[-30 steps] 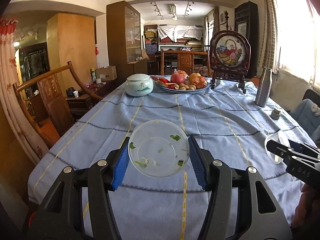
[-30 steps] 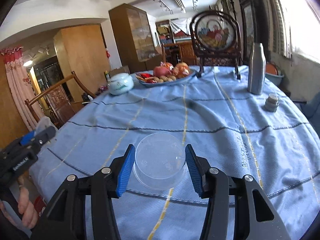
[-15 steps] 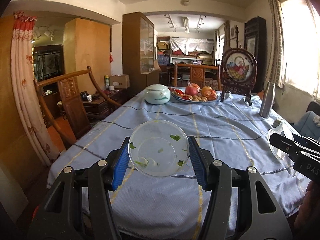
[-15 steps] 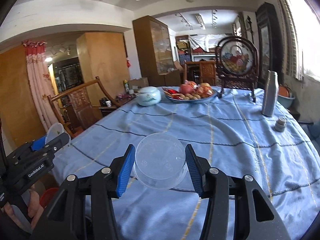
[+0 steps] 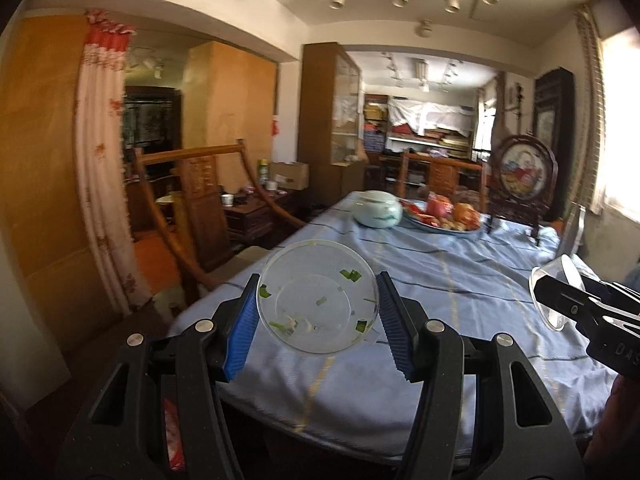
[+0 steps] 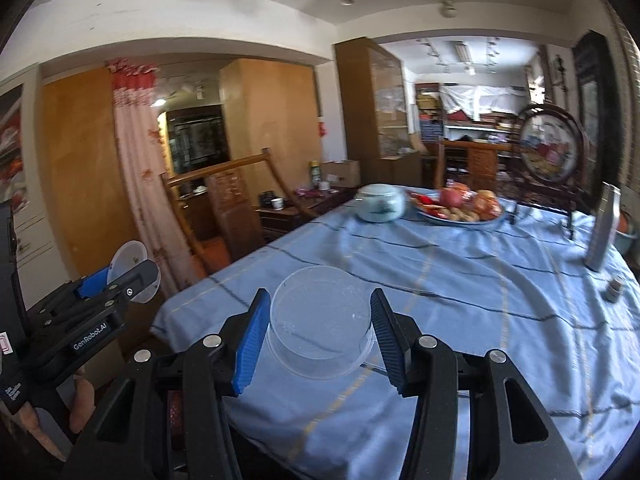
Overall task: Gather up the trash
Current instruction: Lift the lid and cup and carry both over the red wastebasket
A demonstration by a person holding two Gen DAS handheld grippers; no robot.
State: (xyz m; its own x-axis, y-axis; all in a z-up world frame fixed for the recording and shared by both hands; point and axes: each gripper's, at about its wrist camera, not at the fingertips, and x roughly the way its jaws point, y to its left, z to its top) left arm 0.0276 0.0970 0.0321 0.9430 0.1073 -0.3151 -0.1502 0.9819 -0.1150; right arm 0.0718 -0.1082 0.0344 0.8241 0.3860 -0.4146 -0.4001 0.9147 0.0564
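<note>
Lettering "GenRobot.AI" reads white on left gripper [image 6: 120, 280] body, at 9 o'clock in right wrist view. Left gripper clamped on clear plastic lid [image 5: 317, 297] flecked with green scraps, held above near table edge. Right gripper [image 6: 318, 330] clamped on clear plastic container [image 6: 320, 326], over blue striped tablecloth [image 6: 460, 280]. Fruit plate [image 6: 460, 206], celadon jar [image 6: 378, 202] at 12 o'clock, far end.
</note>
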